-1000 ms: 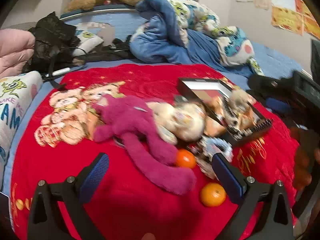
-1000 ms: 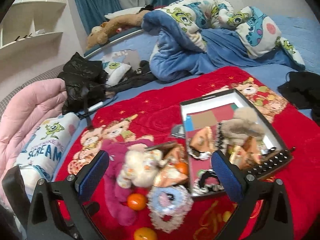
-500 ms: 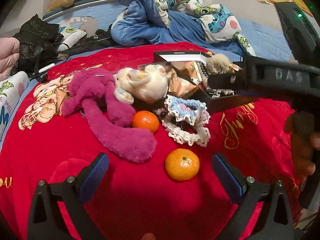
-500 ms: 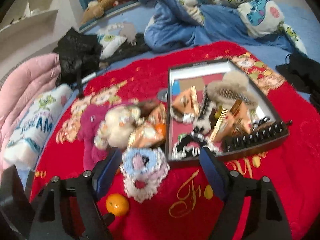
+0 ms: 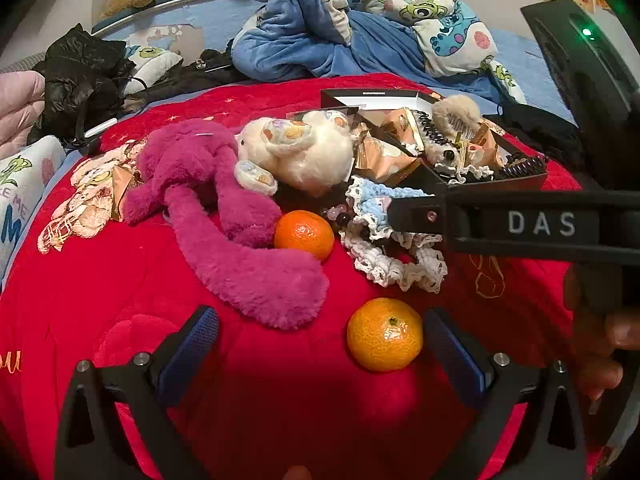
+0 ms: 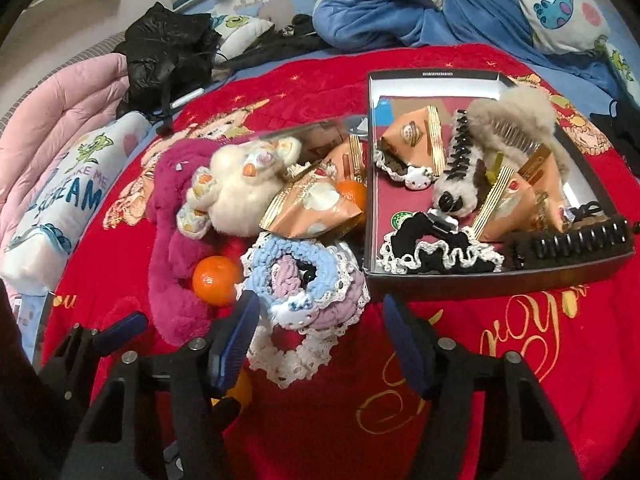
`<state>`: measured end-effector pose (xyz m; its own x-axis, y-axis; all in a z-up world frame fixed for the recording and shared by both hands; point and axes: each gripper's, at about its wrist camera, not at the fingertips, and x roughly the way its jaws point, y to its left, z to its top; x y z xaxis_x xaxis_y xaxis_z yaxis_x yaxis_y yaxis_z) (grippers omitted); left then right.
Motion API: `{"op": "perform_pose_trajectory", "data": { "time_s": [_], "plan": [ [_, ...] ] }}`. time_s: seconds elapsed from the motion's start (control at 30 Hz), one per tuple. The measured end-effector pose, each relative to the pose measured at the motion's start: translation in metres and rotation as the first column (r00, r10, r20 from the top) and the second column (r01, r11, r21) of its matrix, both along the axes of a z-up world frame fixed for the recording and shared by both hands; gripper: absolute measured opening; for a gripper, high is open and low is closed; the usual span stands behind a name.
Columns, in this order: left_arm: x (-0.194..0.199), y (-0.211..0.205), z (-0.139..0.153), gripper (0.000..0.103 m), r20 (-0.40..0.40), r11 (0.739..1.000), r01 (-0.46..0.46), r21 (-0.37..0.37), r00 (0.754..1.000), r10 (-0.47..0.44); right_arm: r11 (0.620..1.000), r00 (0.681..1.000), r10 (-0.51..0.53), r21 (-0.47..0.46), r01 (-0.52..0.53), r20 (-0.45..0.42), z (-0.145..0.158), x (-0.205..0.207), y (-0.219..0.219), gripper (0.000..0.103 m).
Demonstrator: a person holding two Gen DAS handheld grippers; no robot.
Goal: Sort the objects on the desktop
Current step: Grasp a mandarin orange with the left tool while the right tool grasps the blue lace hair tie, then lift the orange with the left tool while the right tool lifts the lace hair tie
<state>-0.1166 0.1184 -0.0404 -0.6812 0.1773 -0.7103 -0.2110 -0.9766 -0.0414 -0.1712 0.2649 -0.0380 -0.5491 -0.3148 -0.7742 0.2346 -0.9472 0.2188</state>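
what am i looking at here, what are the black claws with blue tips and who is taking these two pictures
No robot: a person holds a two-finger gripper in each hand, each with a camera looking along its fingers. One picture is from the left gripper, the other from the right gripper. The black bar marked DAS in the left picture is the right gripper seen from the side.

On the red blanket lie a pink plush toy, a cream plush toy, tangerines, snack packets, crochet scrunchies and a box of hair accessories.

The left gripper is open around a tangerine. The right gripper's jaws have just been closing over the scrunchies, not yet pressing them. Nothing is held.
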Motion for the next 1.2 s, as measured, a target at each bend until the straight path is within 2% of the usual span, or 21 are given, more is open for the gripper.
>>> {"op": "perform_pose_trajectory", "data": {
  "time_s": [0.07,0.1,0.17,0.23,0.3,0.33,0.4,0.47,1.2],
  "plan": [
    [-0.001,0.000,-0.002,0.103,0.011,1.000,0.004,0.003,1.000,-0.005,1.000,1.000,-0.003,-0.018,0.003,0.010,-0.002,-0.003,0.000,0.062],
    [-0.001,0.000,-0.004,0.103,0.023,1.000,0.001,0.001,1.000,-0.001,1.000,1.000,-0.005,-0.025,0.005,0.014,-0.003,-0.003,0.000,0.058],
    [-0.002,0.001,-0.007,0.102,0.036,1.000,-0.009,-0.011,0.999,0.009,1.000,1.000,0.001,-0.028,0.000,0.022,-0.005,-0.005,-0.001,0.040],
    [-0.003,0.002,-0.008,0.094,0.047,1.000,-0.006,-0.010,0.999,0.007,0.999,1.000,0.006,-0.041,-0.005,0.025,-0.005,-0.006,-0.001,0.032],
    [-0.003,0.001,-0.011,0.075,0.064,1.000,-0.001,-0.005,0.998,0.002,1.000,1.000,0.017,-0.020,-0.017,0.009,-0.002,-0.004,-0.003,0.028],
    [-0.002,0.001,-0.012,0.072,0.067,1.000,0.000,-0.010,0.998,0.001,1.000,1.000,0.018,-0.017,-0.017,0.005,-0.001,-0.003,-0.003,0.027],
    [0.001,0.002,-0.011,0.051,0.054,1.000,0.008,-0.016,0.999,-0.007,1.000,1.000,0.016,-0.015,-0.016,0.001,0.000,-0.003,-0.003,0.024],
    [0.003,0.002,-0.009,0.037,0.045,1.000,0.012,-0.014,0.999,-0.011,1.000,1.000,0.010,-0.014,-0.010,-0.011,0.003,-0.001,-0.002,0.022],
    [0.021,0.003,0.011,0.037,-0.013,0.998,0.053,0.032,0.999,-0.053,1.000,0.993,0.011,0.002,-0.011,-0.114,0.044,0.028,0.002,0.022]
  ]
}}
